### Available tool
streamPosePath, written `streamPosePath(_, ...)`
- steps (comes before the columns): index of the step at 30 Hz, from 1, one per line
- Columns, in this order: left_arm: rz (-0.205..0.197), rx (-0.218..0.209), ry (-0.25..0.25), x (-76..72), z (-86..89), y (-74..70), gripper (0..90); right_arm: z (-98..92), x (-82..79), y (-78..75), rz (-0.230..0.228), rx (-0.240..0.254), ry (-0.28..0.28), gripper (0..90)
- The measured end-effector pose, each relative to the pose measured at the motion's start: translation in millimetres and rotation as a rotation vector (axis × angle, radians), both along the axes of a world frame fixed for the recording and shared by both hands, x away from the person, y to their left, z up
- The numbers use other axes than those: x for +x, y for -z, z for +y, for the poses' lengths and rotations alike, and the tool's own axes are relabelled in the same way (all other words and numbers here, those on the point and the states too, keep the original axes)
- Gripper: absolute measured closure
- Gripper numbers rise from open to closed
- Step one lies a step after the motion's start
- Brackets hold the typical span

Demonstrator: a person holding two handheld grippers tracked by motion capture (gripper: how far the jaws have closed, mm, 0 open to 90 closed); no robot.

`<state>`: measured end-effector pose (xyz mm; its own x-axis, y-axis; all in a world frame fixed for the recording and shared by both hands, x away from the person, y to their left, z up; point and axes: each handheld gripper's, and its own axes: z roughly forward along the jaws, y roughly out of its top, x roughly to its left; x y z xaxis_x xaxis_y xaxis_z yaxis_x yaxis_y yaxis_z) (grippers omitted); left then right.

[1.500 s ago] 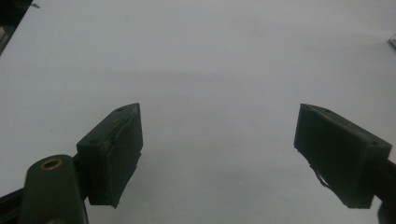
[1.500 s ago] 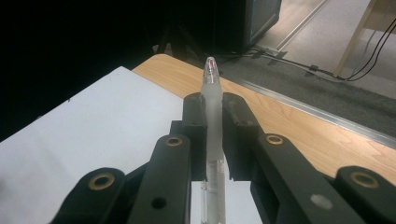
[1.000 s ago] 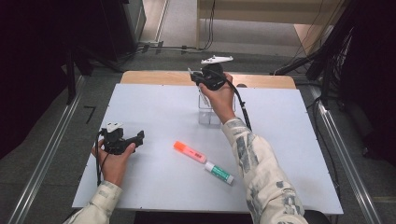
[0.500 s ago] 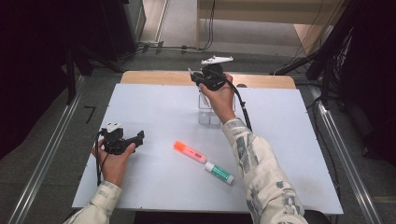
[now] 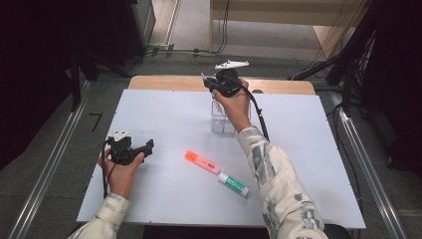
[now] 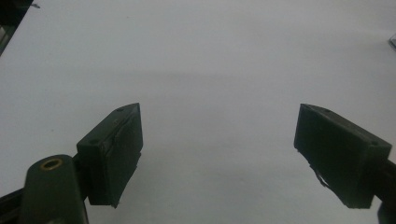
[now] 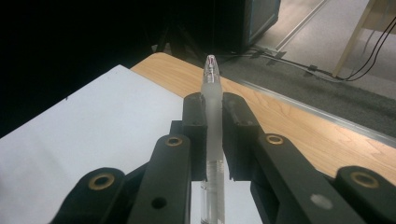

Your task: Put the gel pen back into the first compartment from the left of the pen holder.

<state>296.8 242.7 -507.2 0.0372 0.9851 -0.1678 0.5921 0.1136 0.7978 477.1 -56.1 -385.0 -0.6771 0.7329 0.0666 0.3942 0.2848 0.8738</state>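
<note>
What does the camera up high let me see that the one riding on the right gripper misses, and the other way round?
The high view alone takes in the left gripper, held open low over the white board, plus an orange highlighter, a green-and-white marker and a clear cup. The right gripper view alone shows close up how the jaws clamp a clear pen, tip pointing away. Both show the right gripper, the white board and the wooden table edge.

I count two black two-jaw grippers (image 5: 149, 146) (image 5: 205, 82), one clear plastic pen (image 7: 212, 100), one clear square container (image 5: 222, 119), one orange highlighter (image 5: 202, 162), one green-and-white marker (image 5: 233, 183), one white table (image 5: 164, 114)
</note>
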Motion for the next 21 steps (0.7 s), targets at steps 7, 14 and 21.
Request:
streamPosePath(7,0.000,0.002,0.001,0.0,0.0,0.0,16.8,-1.9,-0.2,1.3,0.001,0.001,0.001,78.4)
streamPosePath(14,0.000,0.000,0.001,0.2,0.0,0.2,16.7,-3.9,0.2,2.7,0.000,0.004,0.000,78.4)
streamPosePath(21,0.001,0.001,0.002,0.2,0.0,0.2,16.7,-3.8,0.0,2.6,-0.001,0.009,0.002,78.4)
